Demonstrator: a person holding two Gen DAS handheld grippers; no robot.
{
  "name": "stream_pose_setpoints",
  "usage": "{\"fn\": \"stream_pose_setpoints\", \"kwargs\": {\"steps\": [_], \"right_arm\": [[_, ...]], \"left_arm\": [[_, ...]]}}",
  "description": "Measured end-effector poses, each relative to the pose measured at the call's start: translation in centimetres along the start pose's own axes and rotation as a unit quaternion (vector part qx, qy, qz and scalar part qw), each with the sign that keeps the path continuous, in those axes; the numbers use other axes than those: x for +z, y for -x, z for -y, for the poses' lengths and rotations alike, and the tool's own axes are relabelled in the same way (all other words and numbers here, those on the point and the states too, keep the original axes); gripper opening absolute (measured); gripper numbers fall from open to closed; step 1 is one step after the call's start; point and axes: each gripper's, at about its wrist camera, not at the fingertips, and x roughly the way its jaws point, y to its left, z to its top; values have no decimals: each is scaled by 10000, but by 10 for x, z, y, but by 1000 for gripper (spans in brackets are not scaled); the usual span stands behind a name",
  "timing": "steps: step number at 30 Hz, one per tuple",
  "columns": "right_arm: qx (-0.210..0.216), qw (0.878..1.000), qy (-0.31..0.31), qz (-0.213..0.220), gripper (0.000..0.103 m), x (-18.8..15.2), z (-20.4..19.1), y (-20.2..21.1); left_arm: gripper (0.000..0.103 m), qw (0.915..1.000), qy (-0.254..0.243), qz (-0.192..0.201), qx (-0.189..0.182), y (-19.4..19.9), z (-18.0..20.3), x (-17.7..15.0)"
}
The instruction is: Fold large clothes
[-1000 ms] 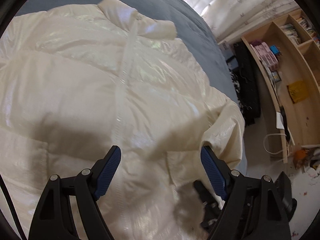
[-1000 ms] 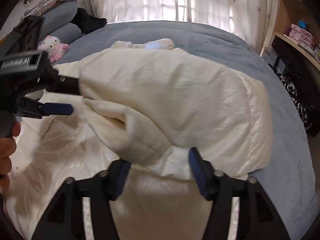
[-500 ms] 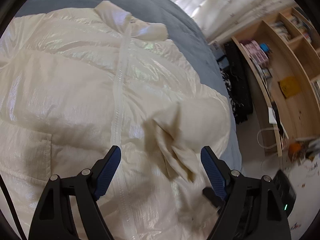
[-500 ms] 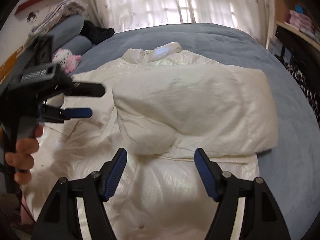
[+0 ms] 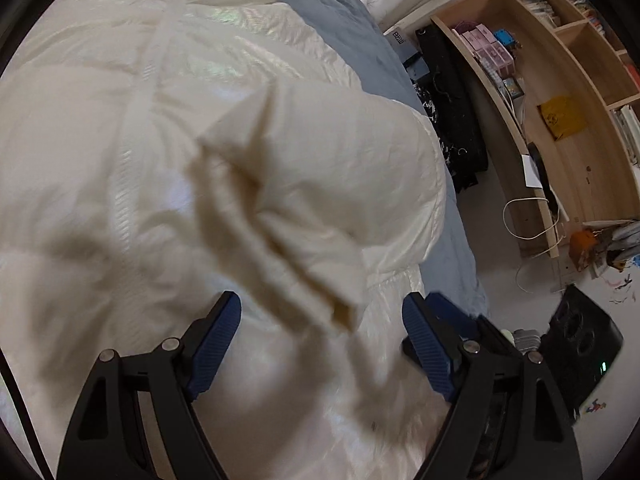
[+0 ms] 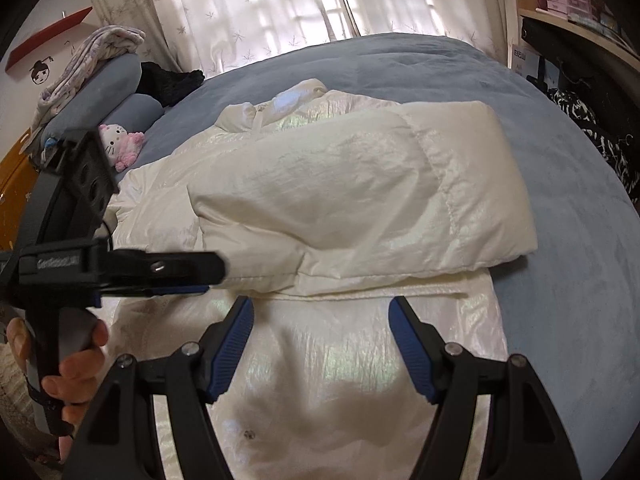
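A cream puffer jacket (image 5: 120, 160) lies zip-up on the blue bed (image 5: 340, 12). One sleeve (image 5: 320, 184) is folded across its chest. The cuff end reaches down between the fingers of my left gripper (image 5: 320, 320), which stands open without pressing on it. In the right wrist view the same sleeve (image 6: 360, 200) lies flat across the jacket (image 6: 340, 380), and my right gripper (image 6: 320, 320) hangs open above the lower body panel with nothing in it. The left gripper (image 6: 214, 279), held by a hand (image 6: 76, 376), sits at the sleeve's cuff end.
Pillows (image 6: 108, 84) and a pink-and-white plush toy (image 6: 118, 144) sit at the head of the bed (image 6: 400, 64), with curtains (image 6: 260, 8) behind. Beside the bed are a wooden bookshelf (image 5: 560, 80), a black bag (image 5: 452, 92) and a black box (image 5: 580, 344) on the littered floor.
The raised, billowing sleeve has settled flat across the jacket's chest. The left gripper has come down to the cuff end. The right gripper has drawn back from the sleeve.
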Motion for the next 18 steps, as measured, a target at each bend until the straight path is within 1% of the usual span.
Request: {"fn": "stream_pose_setpoints", "kwargs": {"steps": [1,2,3,4,5,6,7,8,9,11,12,13,14,16,18], "right_arm": [[6,10000,-3,-9,70,0,0,-1],[4,10000,-15,-15,70,0,1,-1],[1,10000,-25,-17,70,0,1,-2],[16,10000,-40,-16,70,0,2,-2],[16,10000,-57,-1,70,0,4,-2],[-8,10000,-59,11,70,0,4,-3],[-57,10000,-51,27,70,1,5,-2],[-78,10000,-42,43,70,1,5,-2],[-88,9999,-34,56,70,2,5,-1],[-132,9998,5,129,70,4,6,2],[-159,9998,27,154,70,5,6,3],[-236,9995,73,187,70,7,6,5],[-311,9992,114,206,70,9,6,6],[-486,9983,234,238,70,13,6,7],[-616,9973,296,254,70,17,7,7]], "left_arm": [[81,10000,-43,61,50,-3,6,4],[74,9998,-58,136,94,-4,9,6],[54,9995,-91,252,160,-3,13,8],[42,9987,-181,374,309,-3,19,13],[16,9974,-268,440,511,-2,24,17],[10,9949,-392,508,783,-1,29,21],[9,9905,-558,628,1088,2,36,26],[7,9870,-686,747,1243,7,42,31],[6,9834,-835,883,1345,14,47,36],[6,9732,-1175,1229,1552,35,59,47],[6,9640,-1385,1497,1705,51,66,54],[6,9573,-1502,1668,1820,64,69,60],[6,9518,-1562,1809,1921,76,69,66],[6,9431,-1508,2006,2183,95,58,79],[6,9421,-1291,2017,2348,103,38,91]]}}
